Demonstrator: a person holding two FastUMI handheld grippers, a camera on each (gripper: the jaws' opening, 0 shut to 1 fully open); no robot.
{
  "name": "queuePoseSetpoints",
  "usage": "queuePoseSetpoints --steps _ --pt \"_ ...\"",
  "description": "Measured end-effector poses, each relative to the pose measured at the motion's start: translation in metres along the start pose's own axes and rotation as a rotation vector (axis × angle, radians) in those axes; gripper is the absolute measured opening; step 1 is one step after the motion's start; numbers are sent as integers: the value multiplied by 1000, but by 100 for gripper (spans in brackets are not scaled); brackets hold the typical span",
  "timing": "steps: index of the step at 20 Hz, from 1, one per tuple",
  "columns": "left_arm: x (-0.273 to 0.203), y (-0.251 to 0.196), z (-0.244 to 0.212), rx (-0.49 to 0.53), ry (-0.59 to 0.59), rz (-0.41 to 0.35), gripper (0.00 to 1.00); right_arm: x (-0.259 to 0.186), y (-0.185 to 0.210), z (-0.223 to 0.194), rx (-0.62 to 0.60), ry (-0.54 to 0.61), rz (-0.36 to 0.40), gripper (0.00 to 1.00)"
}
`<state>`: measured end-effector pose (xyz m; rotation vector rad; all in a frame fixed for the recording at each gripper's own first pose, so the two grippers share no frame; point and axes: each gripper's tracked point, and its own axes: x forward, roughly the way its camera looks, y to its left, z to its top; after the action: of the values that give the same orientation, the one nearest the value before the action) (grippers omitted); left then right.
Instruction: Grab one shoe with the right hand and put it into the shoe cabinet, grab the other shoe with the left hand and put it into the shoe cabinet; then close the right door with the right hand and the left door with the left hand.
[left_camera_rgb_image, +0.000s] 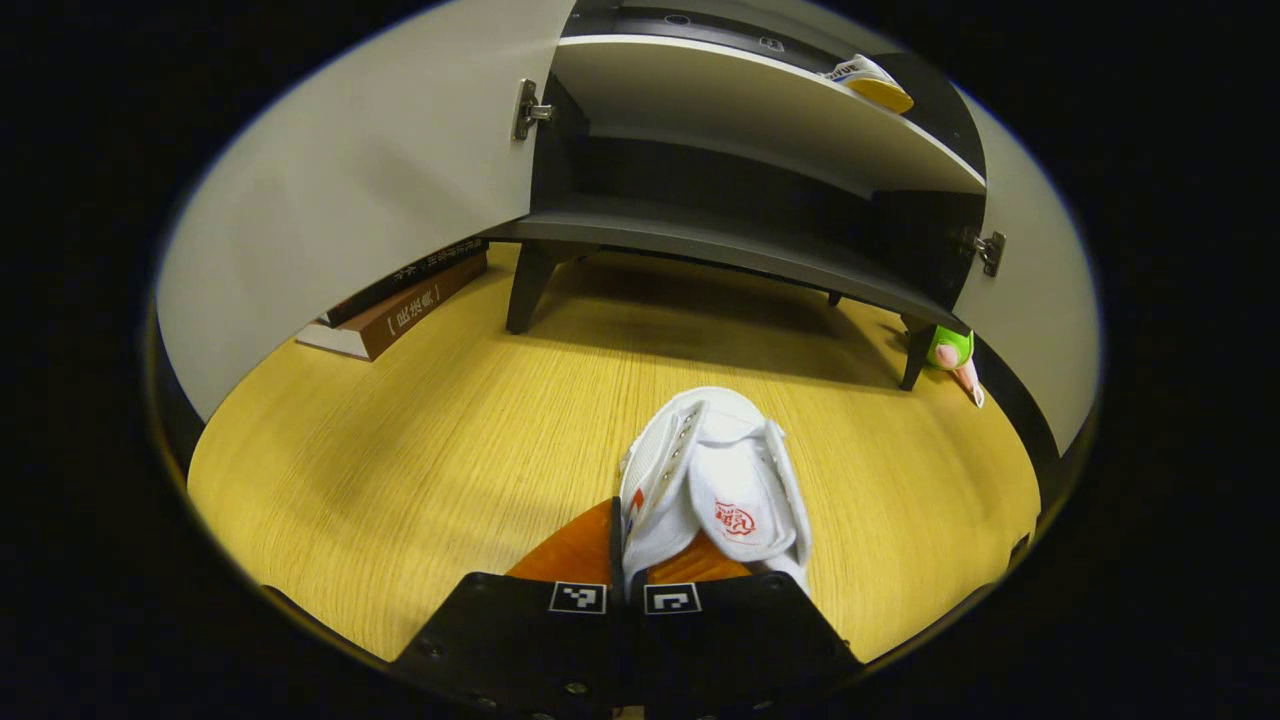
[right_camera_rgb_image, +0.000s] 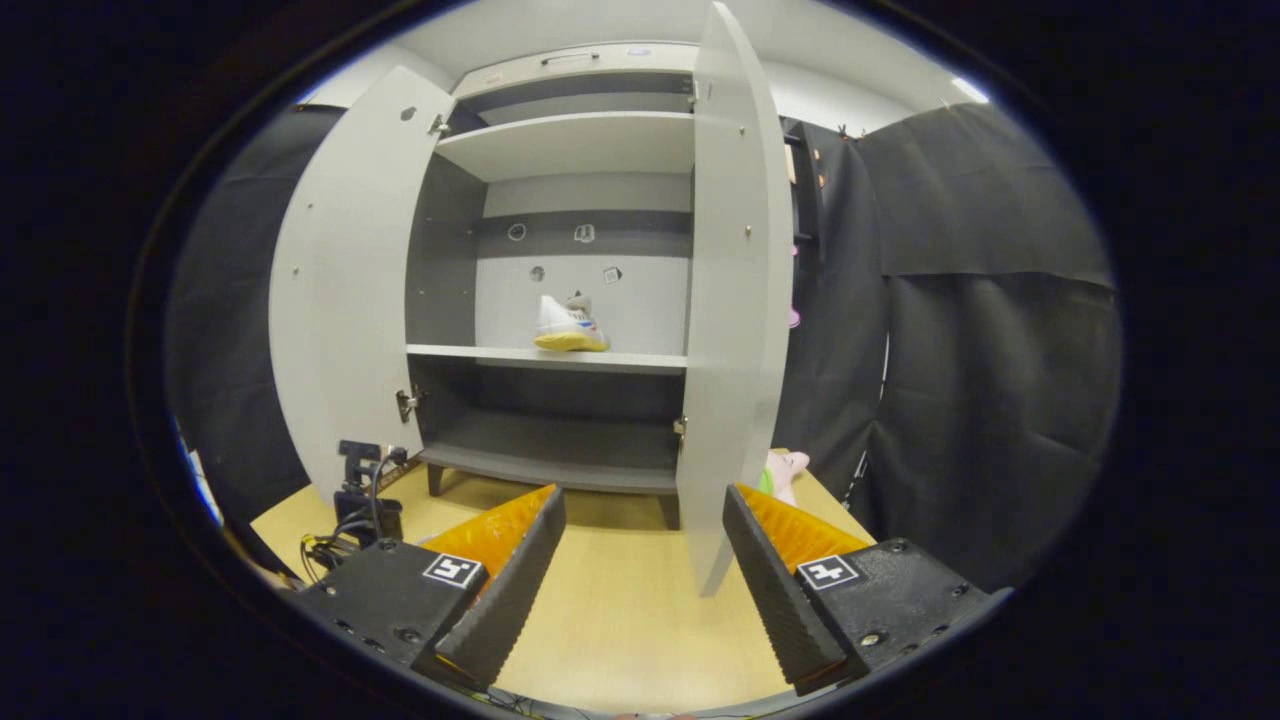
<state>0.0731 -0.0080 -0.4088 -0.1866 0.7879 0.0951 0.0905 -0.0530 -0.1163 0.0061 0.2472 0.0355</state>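
Shoe (left_camera_rgb_image: 715, 490) red logo unreadable | left gripper (left_camera_rgb_image: 628, 580) clamps it | right gripper (right_camera_rgb_image: 640, 570) wide

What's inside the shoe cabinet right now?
One shoe sits on the middle shelf of the shoe cabinet. The bottom shelf looks bare, though the open right door covers its right edge.

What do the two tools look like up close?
Each tool has two wedge-shaped fingers with ribbed faces, on black blocks with screws. Each block carries a small square black-and-white marker. The left tool has the same markers.
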Motion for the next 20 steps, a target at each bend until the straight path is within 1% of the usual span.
queuePoseSetpoints --steps 3,5,8,11,14,16,17,20 --pt "-43 -14 43 1 -81 -39 0 -3 8 0 -7 -7 22 99" --pt "-73 -28 75 -41 -100 -61 0 -3 14 2 -19 -18 35 99" --pt "-115 -47 136 -53 -160 -67 0 -7 30 9 -24 -47 80 99" --pt "-144 -64 208 -72 -248 -70 0 -10 45 16 -18 -70 125 99" --pt "-163 -68 284 -68 -358 -16 0 -16 53 21 -15 -93 151 99" --pt "-171 -70 325 -88 -399 12 0 -21 55 25 -22 -106 159 100" --pt "-170 -71 342 -95 -407 22 0 -24 55 27 -22 -113 161 100" --pt "-137 -74 376 -62 -390 86 0 -28 51 29 -22 -122 155 99"
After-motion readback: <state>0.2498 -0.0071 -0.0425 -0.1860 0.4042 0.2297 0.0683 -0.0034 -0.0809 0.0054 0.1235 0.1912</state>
